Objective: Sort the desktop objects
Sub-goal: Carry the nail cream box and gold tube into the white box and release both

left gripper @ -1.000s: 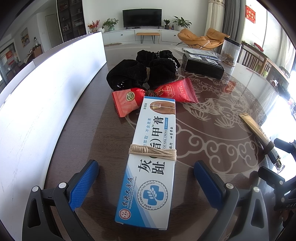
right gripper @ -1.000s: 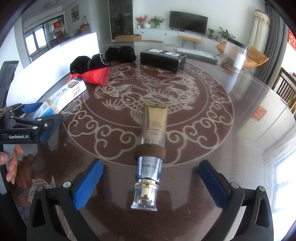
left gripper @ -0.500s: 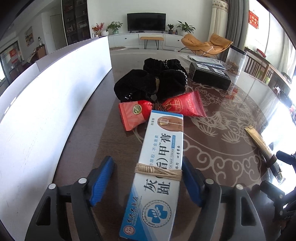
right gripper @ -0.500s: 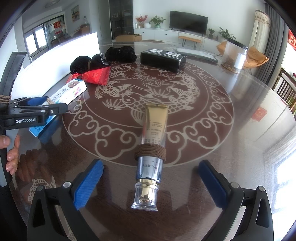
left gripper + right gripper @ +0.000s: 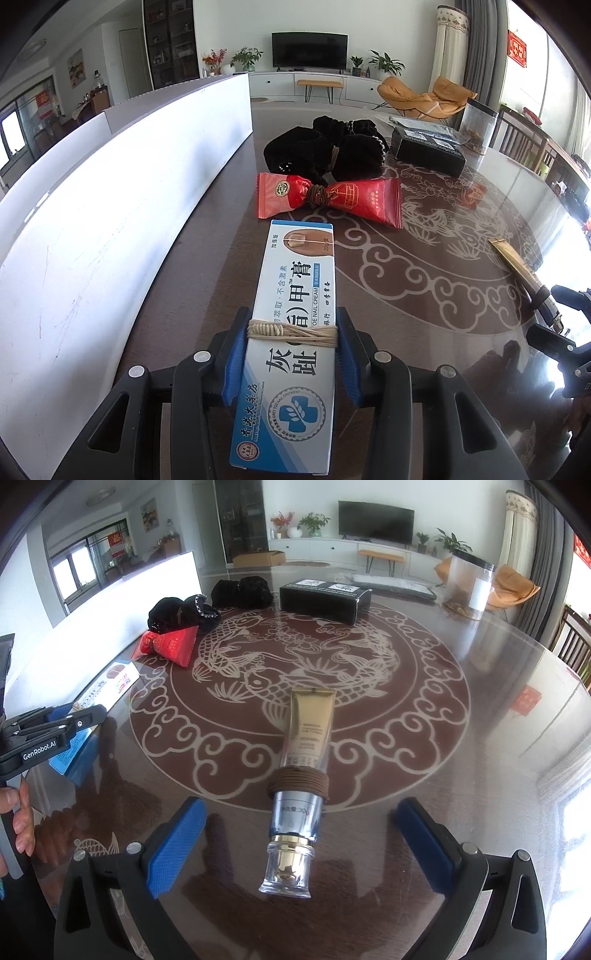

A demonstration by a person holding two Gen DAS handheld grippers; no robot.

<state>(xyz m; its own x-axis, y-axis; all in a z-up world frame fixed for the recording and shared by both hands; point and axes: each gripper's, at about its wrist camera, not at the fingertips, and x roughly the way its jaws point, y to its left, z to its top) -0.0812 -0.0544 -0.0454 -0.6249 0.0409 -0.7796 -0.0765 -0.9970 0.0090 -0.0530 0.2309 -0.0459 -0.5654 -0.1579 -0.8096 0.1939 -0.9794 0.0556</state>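
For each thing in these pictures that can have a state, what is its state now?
Left claw: shut on the nail cream box.
Nail cream box: flat, bound with string.
Right claw: open, astride the gold tube.
Gold tube: lying flat, capped.
Red snack packet: sealed, tied at middle.

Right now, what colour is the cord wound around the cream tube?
Brown cord on the gold tube; right wrist view.

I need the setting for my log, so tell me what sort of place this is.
Most likely a home living and dining room: a wall-mounted television above a low white cabinet, an orange lounge chair, and a glass-topped round dining table.
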